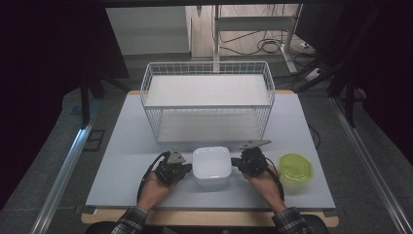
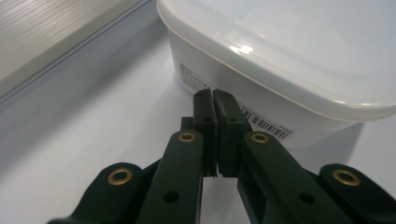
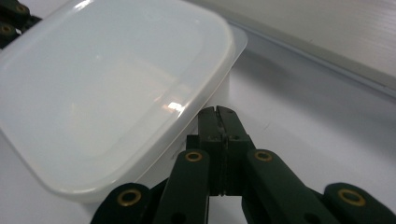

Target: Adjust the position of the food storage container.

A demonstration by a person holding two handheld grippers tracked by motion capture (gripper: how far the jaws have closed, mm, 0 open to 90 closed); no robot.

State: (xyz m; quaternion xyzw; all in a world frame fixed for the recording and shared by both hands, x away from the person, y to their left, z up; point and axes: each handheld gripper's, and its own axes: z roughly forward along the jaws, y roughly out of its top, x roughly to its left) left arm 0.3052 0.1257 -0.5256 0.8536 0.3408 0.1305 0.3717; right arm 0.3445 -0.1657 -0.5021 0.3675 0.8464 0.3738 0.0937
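A white lidded plastic container point(image 1: 212, 166) sits on the table near the front, between both hands. My left gripper point(image 1: 187, 168) is shut and empty, its tips pressed against the container's left wall point(image 2: 233, 88) just under the lid, near a barcode label point(image 2: 268, 126). My right gripper point(image 1: 237, 163) is shut and empty too, with its tips against the container's right side point(image 3: 140, 93) under the lid's rim. In the left gripper view my left gripper point(image 2: 214, 95) points at the wall. In the right gripper view my right gripper point(image 3: 217, 111) touches below the lid.
A white wire basket point(image 1: 208, 100) with two shelf boards stands behind the container. A green lidded container point(image 1: 295, 168) sits to the right of my right hand. The pale table point(image 1: 122, 161) has free room at the left and front.
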